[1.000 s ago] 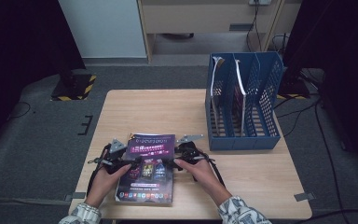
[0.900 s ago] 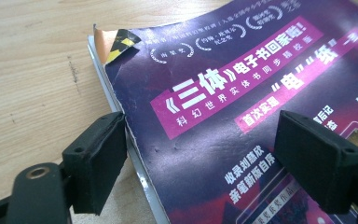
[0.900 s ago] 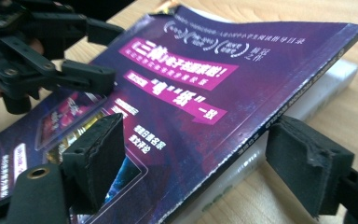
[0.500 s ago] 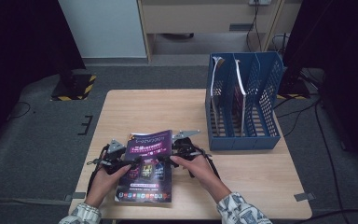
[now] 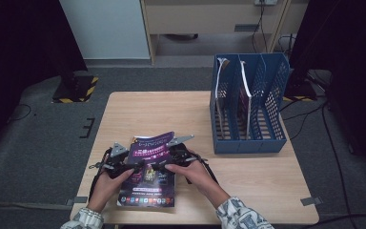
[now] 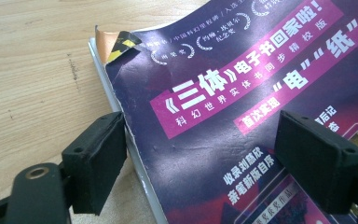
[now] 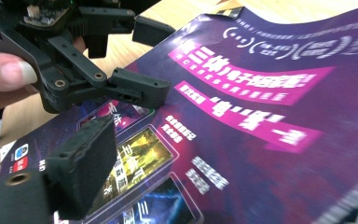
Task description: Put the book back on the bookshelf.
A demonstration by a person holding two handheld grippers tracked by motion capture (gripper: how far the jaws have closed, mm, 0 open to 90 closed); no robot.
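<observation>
**Magazine cover lifted at the near table edge**

Change since the earlier frames: the magazine's [image 5: 148,169] far end has risen off the table [image 5: 248,181] and now curls upward, and your right gripper [image 5: 171,160] has travelled a little across and up with it, its jaws having just been opening.

Item 1, right gripper: jaws stand wide; in the right gripper view one pad hovers over the purple cover, with the cover running between the jaws. Whether a pad presses on it you cannot tell from these views.

Item 2, left gripper [image 5: 124,167]: jaws apart and straddling the magazine's left edge; in the left gripper view one pad sits just beside the edge of the pages, the other rests over the cover.

Item 3, magazine: purple cover with a pink banner and white lettering, top corner dog-eared. It lies at the near side of the table, left of centre, between your two hands.

Item 4, blue file rack [image 5: 248,112]: stands upright at the far right of the table, well apart from the magazine, with thin booklets upright in its compartments.
</observation>
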